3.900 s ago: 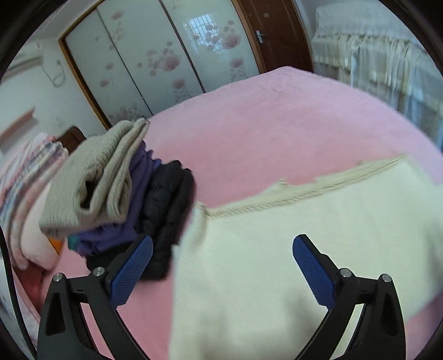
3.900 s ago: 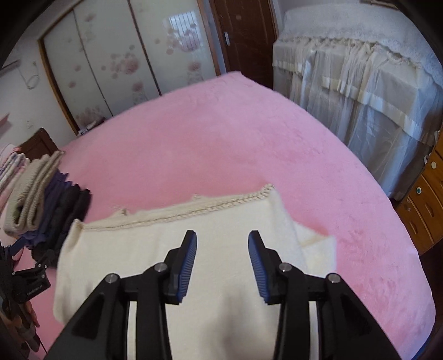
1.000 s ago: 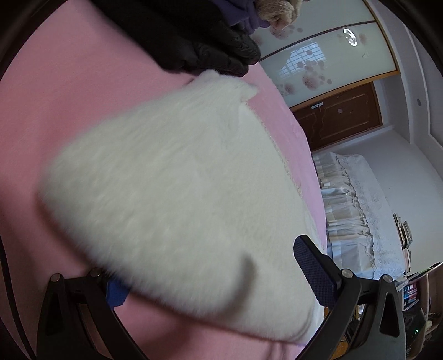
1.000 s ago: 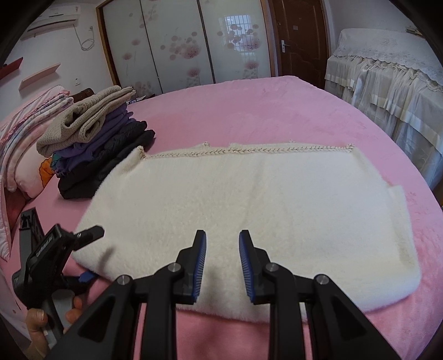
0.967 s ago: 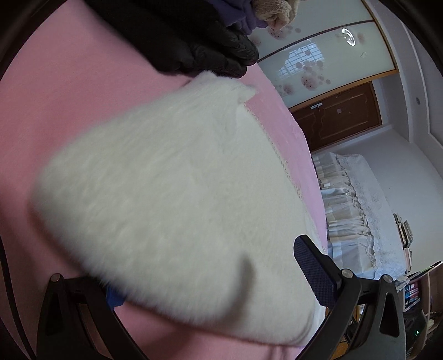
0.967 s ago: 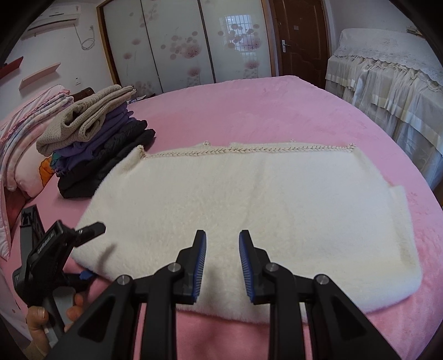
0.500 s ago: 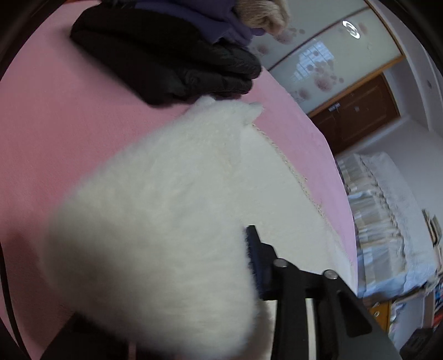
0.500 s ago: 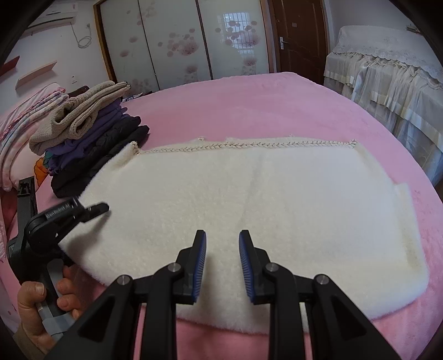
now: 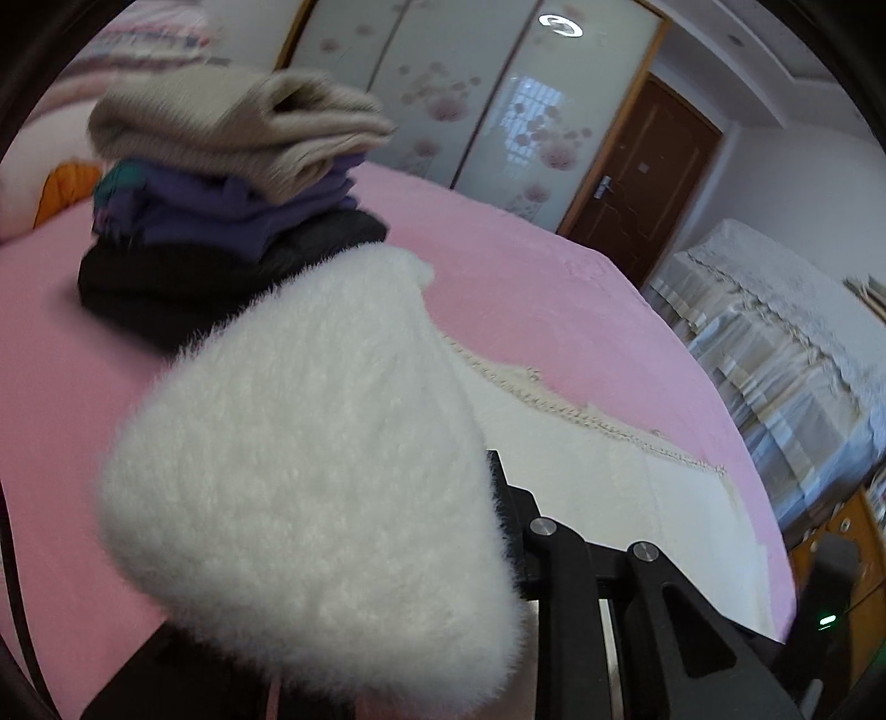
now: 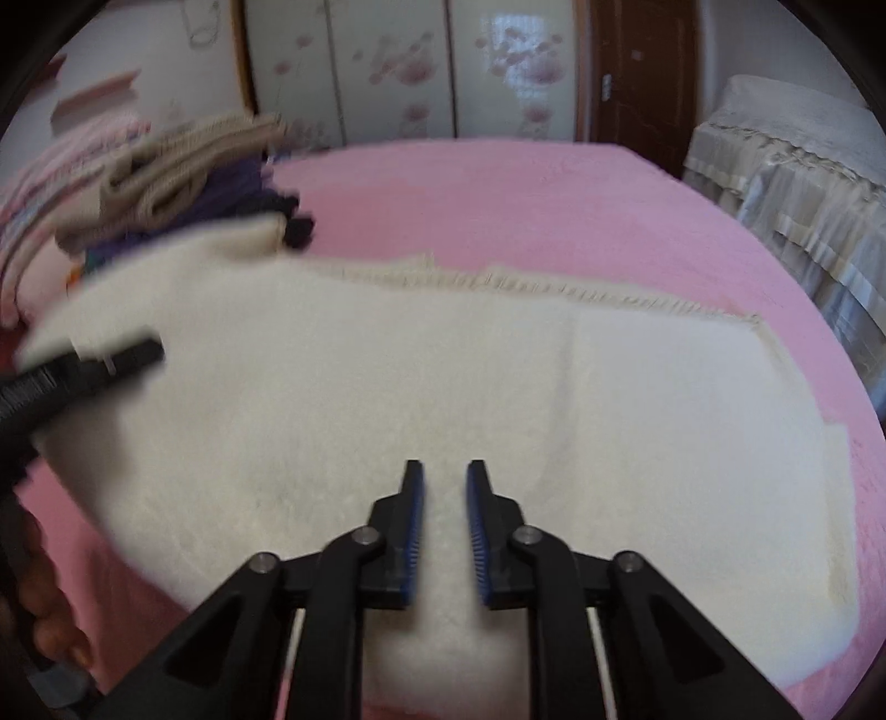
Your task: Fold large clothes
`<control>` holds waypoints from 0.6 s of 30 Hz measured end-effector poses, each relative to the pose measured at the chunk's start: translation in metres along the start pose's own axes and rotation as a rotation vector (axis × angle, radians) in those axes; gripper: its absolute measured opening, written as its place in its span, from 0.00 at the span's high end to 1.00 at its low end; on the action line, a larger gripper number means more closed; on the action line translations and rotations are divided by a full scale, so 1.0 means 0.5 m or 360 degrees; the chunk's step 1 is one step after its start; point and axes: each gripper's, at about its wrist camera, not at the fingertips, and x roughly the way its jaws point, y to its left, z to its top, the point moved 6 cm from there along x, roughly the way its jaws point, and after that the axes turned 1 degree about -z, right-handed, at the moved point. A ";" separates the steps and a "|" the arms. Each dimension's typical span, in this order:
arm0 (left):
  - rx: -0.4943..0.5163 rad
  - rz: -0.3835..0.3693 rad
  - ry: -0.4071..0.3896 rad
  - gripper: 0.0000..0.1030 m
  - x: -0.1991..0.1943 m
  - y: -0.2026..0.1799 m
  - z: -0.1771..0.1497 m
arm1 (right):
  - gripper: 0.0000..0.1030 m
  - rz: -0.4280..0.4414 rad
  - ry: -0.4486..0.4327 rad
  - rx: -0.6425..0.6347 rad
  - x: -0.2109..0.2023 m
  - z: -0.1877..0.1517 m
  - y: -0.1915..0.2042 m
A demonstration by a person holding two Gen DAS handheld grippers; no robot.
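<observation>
Now left gripper [image 9: 487, 531] closing on cream sweater [image 10: 443, 387], pink bed [image 10: 526, 210]

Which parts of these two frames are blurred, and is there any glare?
Left wrist view: the fluffy white garment sits very close to the lens, soft and hiding one finger; the folded pile is slightly smeared; a ceiling light reflects in the wardrobe door. Right wrist view: motion blur streaks the left side, the left gripper and pile; the right gripper stays sharp.
</observation>
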 end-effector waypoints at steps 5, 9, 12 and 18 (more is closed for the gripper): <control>0.0258 -0.0025 -0.0096 0.80 -0.027 -0.113 0.017 | 0.89 0.0057 -0.0011 0.0054 0.011 -0.014 -0.010; 0.0340 -0.0112 -0.0113 0.80 -0.027 -0.203 0.030 | 0.89 0.0224 0.0003 0.0187 0.008 -0.016 -0.037; 0.0384 -0.0171 -0.0116 0.80 -0.015 -0.273 0.036 | 0.90 0.0376 0.0001 0.0290 -0.016 -0.012 -0.066; 0.0519 -0.0356 -0.0072 0.80 -0.002 -0.438 -0.024 | 0.90 0.0156 -0.0079 0.0456 -0.104 -0.041 -0.234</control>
